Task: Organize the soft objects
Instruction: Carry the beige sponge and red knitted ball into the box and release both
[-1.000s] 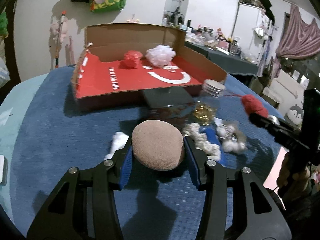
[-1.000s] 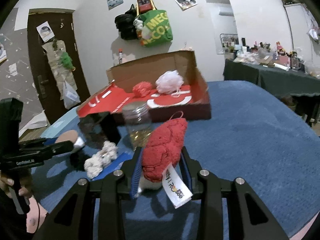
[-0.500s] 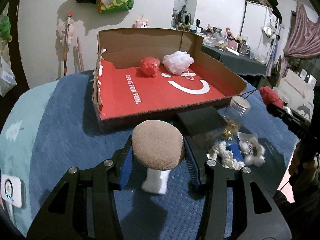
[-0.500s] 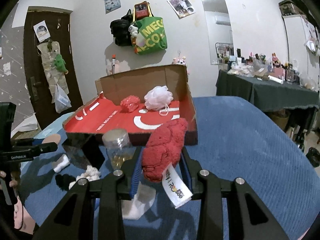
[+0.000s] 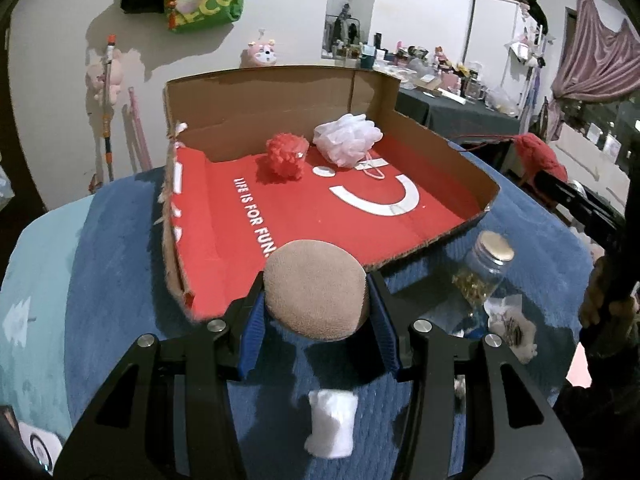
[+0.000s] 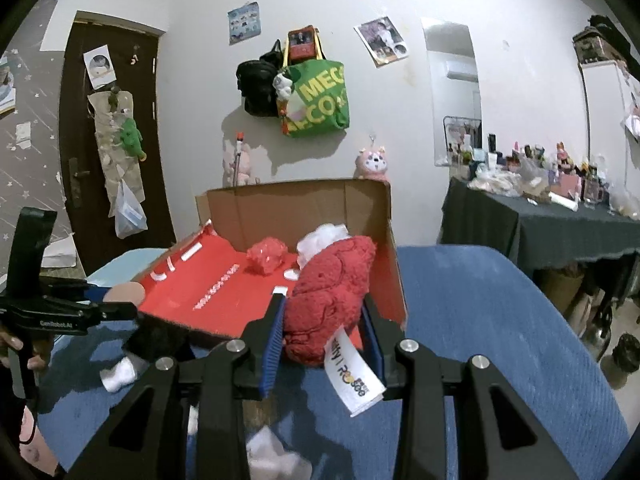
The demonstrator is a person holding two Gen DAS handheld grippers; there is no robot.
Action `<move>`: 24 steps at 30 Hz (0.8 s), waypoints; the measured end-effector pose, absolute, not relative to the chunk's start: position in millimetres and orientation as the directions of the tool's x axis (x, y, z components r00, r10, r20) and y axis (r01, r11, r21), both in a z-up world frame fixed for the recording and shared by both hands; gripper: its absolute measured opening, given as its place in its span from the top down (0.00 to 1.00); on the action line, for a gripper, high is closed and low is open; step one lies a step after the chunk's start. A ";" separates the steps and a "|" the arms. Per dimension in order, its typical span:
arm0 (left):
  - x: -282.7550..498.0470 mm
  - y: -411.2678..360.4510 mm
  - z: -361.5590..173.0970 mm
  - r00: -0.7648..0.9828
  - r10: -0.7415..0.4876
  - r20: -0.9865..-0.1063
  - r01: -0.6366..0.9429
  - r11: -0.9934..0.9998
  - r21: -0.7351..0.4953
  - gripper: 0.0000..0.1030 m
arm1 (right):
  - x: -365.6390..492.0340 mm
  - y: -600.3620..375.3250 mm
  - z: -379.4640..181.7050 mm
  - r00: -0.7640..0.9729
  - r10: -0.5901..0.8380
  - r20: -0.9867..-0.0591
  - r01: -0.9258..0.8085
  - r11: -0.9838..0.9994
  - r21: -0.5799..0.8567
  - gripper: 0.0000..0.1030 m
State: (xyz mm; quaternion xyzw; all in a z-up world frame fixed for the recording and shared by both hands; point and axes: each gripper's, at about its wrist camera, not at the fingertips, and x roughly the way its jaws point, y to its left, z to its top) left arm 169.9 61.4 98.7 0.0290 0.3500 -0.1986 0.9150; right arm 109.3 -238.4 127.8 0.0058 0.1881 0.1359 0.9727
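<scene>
My left gripper point(image 5: 316, 312) is shut on a tan round sponge point(image 5: 316, 288) and holds it just in front of the near edge of the open cardboard box point(image 5: 448, 152) with a red floor. My right gripper point(image 6: 324, 332) is shut on a red plush toy point(image 6: 332, 292) with a white label, held at the box's near right corner point(image 6: 394, 280). Inside the box lie a red pom-pom point(image 5: 286, 156) and a white mesh bath puff point(image 5: 346, 138). In the right wrist view the left gripper point(image 6: 120, 304) shows at the left with the sponge.
A blue cloth point(image 5: 112, 300) covers the table. A glass jar point(image 5: 484, 268) with a metal lid, white cotton pieces point(image 5: 332, 424) and fluffy scraps point(image 5: 512, 324) lie in front of the box. A dark cluttered side table point(image 6: 540, 216) stands at the right.
Both grippers have moved forward toward the box with their loads. The jar and cotton pieces have dropped behind or below the fingers.
</scene>
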 end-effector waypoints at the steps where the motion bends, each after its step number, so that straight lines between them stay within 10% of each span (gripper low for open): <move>1: 173.0 60.6 99.4 0.673 -0.348 -0.653 0.388 0.917 -0.088 0.56 | 113.0 -236.6 129.4 0.891 0.271 -0.365 -0.269 0.961 0.058 0.62; 14: 222.8 33.4 96.9 0.544 -0.473 -0.693 0.518 0.839 -0.166 0.56 | 198.1 -214.2 102.6 0.702 0.460 -0.543 -0.459 0.876 0.149 0.62; 24: 263.0 32.5 76.5 0.497 -0.408 -0.766 0.448 0.876 -0.176 0.56 | 253.1 -197.6 79.1 0.598 0.308 -0.740 -0.407 0.912 0.051 0.62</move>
